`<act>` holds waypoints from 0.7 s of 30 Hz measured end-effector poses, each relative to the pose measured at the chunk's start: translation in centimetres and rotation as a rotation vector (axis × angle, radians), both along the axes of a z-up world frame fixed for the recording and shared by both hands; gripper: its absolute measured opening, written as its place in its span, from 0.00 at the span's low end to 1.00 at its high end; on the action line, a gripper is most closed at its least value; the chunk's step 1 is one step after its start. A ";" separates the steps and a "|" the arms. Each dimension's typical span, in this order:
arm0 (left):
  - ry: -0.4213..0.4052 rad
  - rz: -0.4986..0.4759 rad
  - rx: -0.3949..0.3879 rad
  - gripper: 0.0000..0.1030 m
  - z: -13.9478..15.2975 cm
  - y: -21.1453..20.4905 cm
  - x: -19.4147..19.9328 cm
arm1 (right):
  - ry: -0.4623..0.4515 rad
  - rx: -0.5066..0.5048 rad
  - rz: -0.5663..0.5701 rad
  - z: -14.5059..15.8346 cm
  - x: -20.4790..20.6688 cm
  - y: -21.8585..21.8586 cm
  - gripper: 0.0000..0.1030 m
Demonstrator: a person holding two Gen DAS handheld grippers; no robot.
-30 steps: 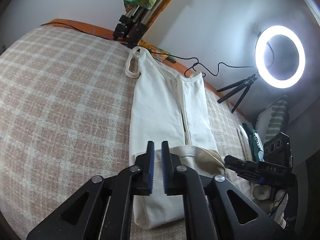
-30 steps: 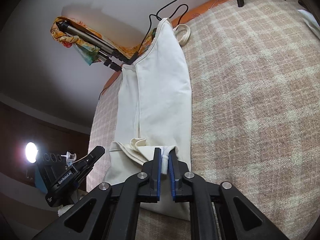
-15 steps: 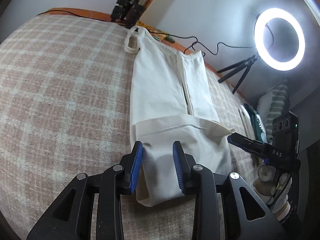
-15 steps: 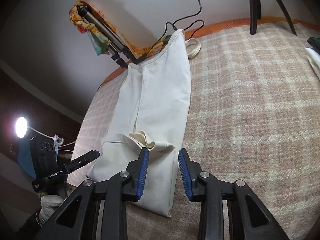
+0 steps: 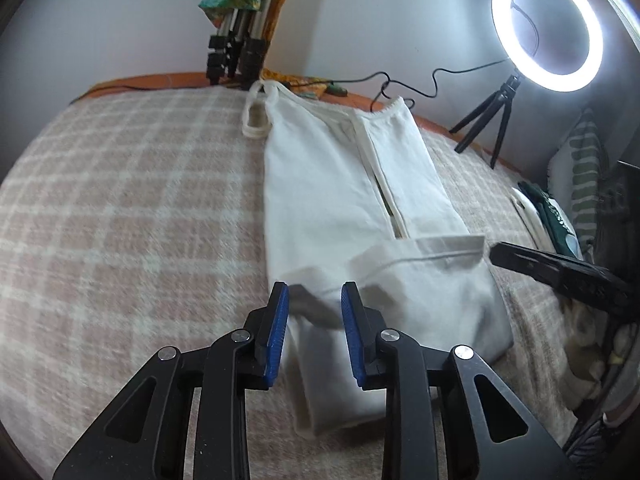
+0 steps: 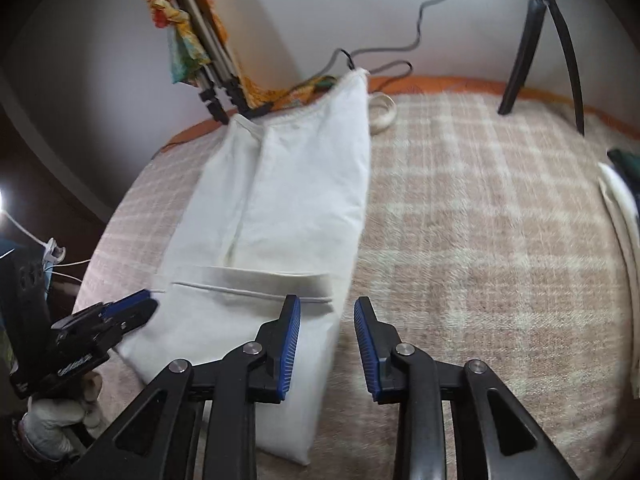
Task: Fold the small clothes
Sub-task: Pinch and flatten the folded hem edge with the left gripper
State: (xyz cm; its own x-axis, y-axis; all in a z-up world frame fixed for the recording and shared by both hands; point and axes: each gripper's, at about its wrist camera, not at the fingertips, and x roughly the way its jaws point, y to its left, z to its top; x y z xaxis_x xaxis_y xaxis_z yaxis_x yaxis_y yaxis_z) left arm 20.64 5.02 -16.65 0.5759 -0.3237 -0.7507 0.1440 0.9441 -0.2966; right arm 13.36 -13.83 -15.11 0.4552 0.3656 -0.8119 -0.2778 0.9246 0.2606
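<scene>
Fingers of the left gripper now spread apart, nothing between them; a second ago they were pinched on the hem. Right gripper likewise released, its fingers parted just above the cloth edge. The white garment lies lengthwise on the plaid bed, its near hem turned up over the body, so the first fold looks set. The left corner of the flap seems rumpled, though blur makes that uncertain. Ring light stands well apart.
</scene>
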 end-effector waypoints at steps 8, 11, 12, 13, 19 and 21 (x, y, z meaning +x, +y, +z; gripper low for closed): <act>0.018 -0.029 0.037 0.25 -0.5 -0.8 0.9 | -0.017 -0.001 0.160 1.0 -3.4 3.6 0.29; -0.013 -0.053 0.079 0.24 -0.4 -1.3 0.9 | 0.027 -0.002 0.174 -0.1 -3.6 3.7 0.29; -0.035 -0.068 0.091 0.14 -0.4 -1.5 0.8 | 0.044 -0.002 0.169 -0.6 -3.6 3.6 0.29; -0.045 -0.081 0.096 0.11 -0.4 -1.6 0.8 | 0.057 0.001 0.163 -0.9 -3.5 3.4 0.29; -0.072 -0.080 0.086 0.07 0.0 -1.1 1.1 | 0.072 -0.006 0.157 -1.4 -3.8 3.0 0.29; -0.085 -0.079 0.084 0.07 0.4 -0.9 1.0 | 0.067 -0.017 0.161 -1.3 -3.9 3.1 0.29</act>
State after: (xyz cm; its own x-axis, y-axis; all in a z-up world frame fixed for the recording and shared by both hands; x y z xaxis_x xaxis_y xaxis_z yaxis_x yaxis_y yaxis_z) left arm 21.65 4.09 -16.25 0.6137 -0.3084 -0.7268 0.2404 0.9498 -0.2001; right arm 9.47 -10.77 -16.45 0.3366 0.4151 -0.8452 -0.4050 0.8741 0.2680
